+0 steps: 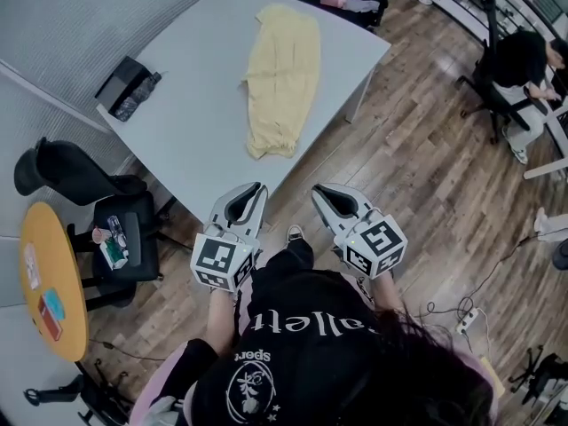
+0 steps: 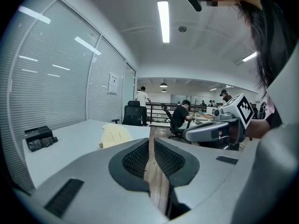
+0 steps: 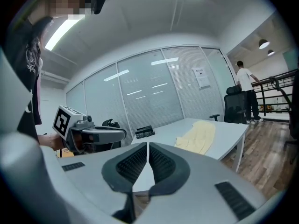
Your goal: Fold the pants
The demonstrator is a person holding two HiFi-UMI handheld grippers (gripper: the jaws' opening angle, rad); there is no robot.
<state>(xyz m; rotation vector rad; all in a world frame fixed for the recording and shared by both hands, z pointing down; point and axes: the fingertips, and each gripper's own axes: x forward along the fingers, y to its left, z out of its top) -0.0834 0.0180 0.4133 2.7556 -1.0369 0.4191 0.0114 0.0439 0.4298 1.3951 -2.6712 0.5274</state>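
- On the desk, pale yellow pants lie spread out, well ahead of both claws.
- Left claw: jaws together, empty, near the desk's edge.
- Right claw: jaws together, holding nothing.

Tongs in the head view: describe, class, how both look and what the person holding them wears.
The left tongs and right tongs are light grey, tapering shells with black ribbed pads inside. Each carries a white cube printed with black square markers. The person wears a black top with white lettering.
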